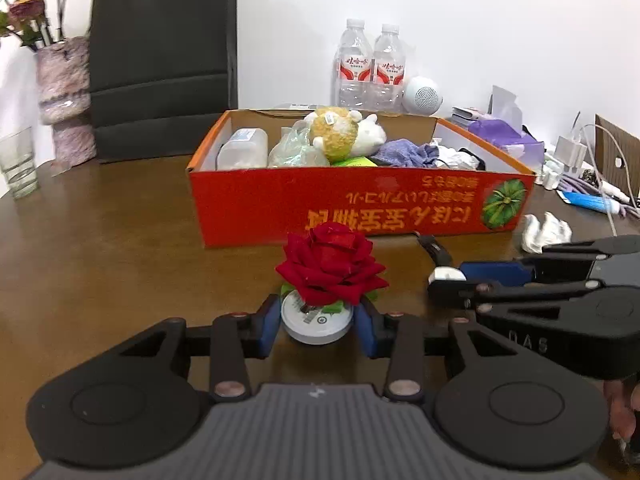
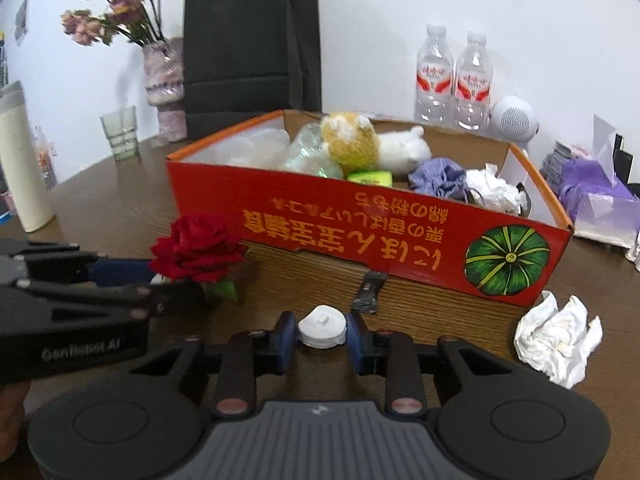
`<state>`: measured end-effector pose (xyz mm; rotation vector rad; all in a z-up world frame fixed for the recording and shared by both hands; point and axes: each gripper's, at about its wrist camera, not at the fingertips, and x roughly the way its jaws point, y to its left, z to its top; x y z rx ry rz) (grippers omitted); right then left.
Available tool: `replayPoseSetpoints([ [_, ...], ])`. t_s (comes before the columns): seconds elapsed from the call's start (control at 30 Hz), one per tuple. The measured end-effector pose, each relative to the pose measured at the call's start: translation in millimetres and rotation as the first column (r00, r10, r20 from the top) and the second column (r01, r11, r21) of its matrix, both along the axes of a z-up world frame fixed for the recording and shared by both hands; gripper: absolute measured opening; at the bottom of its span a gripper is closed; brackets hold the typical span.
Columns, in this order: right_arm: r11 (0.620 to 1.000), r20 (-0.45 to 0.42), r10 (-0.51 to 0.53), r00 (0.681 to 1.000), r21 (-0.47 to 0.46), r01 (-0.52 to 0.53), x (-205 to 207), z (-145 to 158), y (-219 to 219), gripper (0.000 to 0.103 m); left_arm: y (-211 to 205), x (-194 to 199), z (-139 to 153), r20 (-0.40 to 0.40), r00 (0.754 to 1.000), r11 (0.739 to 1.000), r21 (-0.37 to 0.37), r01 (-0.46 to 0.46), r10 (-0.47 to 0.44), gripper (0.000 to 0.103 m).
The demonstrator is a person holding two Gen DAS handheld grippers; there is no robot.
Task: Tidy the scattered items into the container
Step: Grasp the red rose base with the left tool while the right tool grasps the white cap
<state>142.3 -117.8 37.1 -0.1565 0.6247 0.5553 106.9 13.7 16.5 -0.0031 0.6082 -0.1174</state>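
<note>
Left wrist view: many toys are already packed in the red box (image 1: 320,204); the rose's white base (image 1: 317,320) is squeezed by the left gripper (image 1: 318,322); a small white cap (image 2: 322,326) is pinched by the right gripper (image 2: 322,330); crumpled paper (image 2: 556,340) is left out.

Red cardboard box (image 1: 360,204) with orange rim, open and already crowded, upper centre, red fabric rose on round white base (image 1: 330,268) upright at centre, small white plastic cap (image 2: 322,326) lower centre, crumpled white paper (image 2: 558,340) lower right
</note>
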Motion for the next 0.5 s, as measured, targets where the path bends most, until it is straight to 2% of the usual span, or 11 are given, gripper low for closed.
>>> replayPoseSetpoints([
  [0.07,1.000,0.013,0.008,1.000,0.014,-0.008,-17,6,-3,0.026,0,-19,4,0.005,1.000,1.000,-0.002,-0.024,0.024,0.040],
  [0.17,1.000,0.046,0.006,0.999,0.020,-0.007,-50,15,-12,0.026,-5,-55,11,0.056,0.996,0.998,0.023,-0.066,0.065,0.040],
  [0.27,0.999,0.078,-0.015,0.997,0.044,0.012,-86,24,-28,0.026,-8,-89,19,0.085,0.991,0.995,-0.002,-0.099,0.099,0.040],
  [0.4,0.994,0.139,-0.088,0.986,0.069,0.079,-132,29,-53,0.026,-17,-130,22,0.134,0.982,0.991,0.008,-0.133,0.130,0.040],
  [0.5,0.985,0.131,-0.139,0.982,0.120,0.123,-161,30,-72,0.026,-25,-155,19,0.147,0.981,0.992,-0.018,-0.123,0.124,0.040],
])
